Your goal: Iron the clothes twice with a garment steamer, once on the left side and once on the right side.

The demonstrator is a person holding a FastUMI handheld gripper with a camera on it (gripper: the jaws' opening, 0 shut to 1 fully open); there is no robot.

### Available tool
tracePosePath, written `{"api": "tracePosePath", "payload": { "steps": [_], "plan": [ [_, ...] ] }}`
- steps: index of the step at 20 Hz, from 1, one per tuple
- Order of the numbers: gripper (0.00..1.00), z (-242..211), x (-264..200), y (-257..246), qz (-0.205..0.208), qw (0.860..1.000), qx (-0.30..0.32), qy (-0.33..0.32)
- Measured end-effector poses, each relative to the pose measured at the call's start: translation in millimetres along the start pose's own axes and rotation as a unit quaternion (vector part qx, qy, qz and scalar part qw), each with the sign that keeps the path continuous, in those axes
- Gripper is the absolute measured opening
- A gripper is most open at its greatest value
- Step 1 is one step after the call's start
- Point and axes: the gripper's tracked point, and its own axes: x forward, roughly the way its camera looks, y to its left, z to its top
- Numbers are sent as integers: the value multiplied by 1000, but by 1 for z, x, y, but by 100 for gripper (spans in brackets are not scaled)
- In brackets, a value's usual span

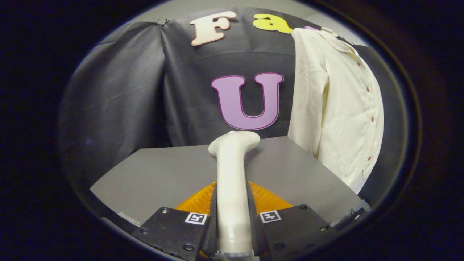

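A white garment steamer (232, 170) stands up between my fingers, its handle clamped from both sides and its rounded head rising beyond the fingertips. My gripper (232, 203) is shut on that handle. A cream button-up shirt (337, 108) hangs on the booth wall beyond and to the right of the steamer, its row of dark buttons running down its right part. The steamer head is apart from the shirt, well to its left.
A grey table (163, 174) spreads below and ahead of the fingers, reaching back to the black cloth wall (119, 90). The shirt's hem hangs down to the table's far right side.
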Motion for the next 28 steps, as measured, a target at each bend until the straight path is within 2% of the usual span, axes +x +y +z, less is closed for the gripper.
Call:
{"api": "tracePosePath", "payload": {
  "steps": [5, 9, 11, 14, 18, 24, 28],
  "plan": [
    [36, 6, -25, 4, 20, 999, -11, -37],
    [36, -1, -68, -2, 52, 997, 20, -58],
    [36, 9, -96, -13, 63, 994, 13, -93],
    [36, 16, -130, -40, 55, 990, -20, -125],
    [35, 34, -165, -70, 79, 984, 18, -159],
    [35, 73, -178, -129, 62, 974, 5, -217],
    [35, 97, -167, -161, 45, 971, -2, -235]
  ]
}}
